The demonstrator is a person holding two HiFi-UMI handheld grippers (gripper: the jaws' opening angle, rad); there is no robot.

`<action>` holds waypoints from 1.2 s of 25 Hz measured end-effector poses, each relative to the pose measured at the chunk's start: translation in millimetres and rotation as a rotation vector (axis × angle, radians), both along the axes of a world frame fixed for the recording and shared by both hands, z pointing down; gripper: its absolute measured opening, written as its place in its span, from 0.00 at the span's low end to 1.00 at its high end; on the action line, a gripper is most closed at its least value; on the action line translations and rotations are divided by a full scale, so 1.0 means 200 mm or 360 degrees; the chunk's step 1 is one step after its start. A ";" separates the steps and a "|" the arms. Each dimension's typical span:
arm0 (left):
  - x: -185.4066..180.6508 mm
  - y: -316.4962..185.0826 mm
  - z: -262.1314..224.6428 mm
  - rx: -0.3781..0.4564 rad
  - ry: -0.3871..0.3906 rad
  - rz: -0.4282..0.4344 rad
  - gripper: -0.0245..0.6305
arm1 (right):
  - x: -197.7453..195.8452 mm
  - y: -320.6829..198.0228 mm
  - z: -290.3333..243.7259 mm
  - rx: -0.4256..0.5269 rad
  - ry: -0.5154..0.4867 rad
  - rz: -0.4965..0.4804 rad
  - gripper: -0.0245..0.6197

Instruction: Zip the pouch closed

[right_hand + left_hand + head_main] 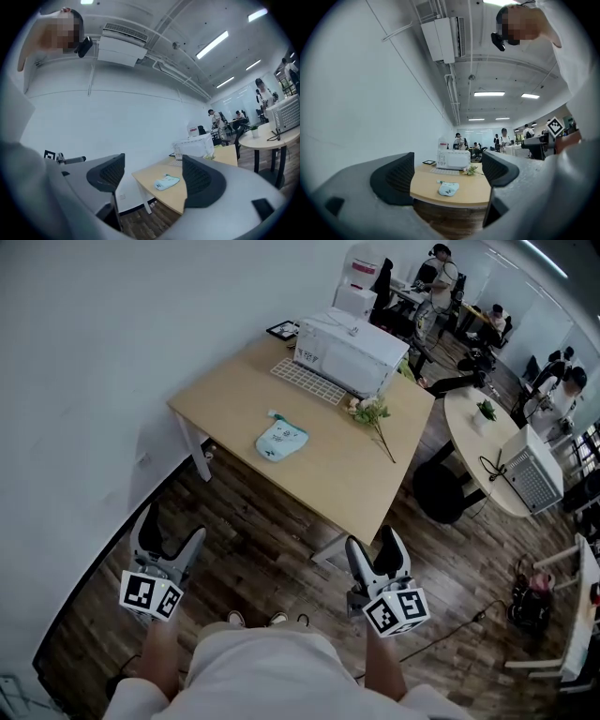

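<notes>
Well ahead of the left gripper and the right gripper, the pouch on the table is too small to tell whether its zip stands open or shut — its print shows only as dark specks. Farther off, the dark flat thing behind the white appliance cannot be made out, and back of both grippers the person's forearms run off the head view's lower edge.

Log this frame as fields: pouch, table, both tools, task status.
pouch: light blue, lying flat on the table, untouched
zip: too small to tell
table: wooden; also holds appliance, keyboard, flower
left tool: open, empty, short of the table
right tool: open, empty, short of the table
task: not started
</notes>
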State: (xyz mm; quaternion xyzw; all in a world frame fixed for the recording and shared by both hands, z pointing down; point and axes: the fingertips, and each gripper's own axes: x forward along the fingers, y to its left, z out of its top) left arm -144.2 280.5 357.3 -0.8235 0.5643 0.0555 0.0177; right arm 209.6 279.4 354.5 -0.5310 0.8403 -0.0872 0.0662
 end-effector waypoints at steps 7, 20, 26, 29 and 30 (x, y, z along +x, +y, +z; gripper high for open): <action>0.01 0.01 0.04 -0.0032 -0.0047 -0.0061 0.78 | 0.14 0.00 0.06 0.0003 -0.0054 0.0018 0.76; 0.14 -0.07 0.08 -0.0066 -0.0005 -0.0050 0.79 | 0.15 -0.11 0.12 -0.0059 0.0039 -0.0063 0.76; 0.09 -0.16 0.23 -0.0200 -0.0027 -0.0073 0.79 | 0.08 -0.19 0.20 -0.0122 0.0078 -0.0093 0.76; 0.14 -0.32 0.28 -0.0218 -0.0007 -0.0010 0.79 | 0.06 -0.26 0.24 -0.0177 0.0117 -0.0086 0.76; 0.16 -0.39 0.29 -0.0215 0.0006 0.0017 0.79 | 0.06 -0.30 0.25 -0.0189 0.0134 -0.0078 0.76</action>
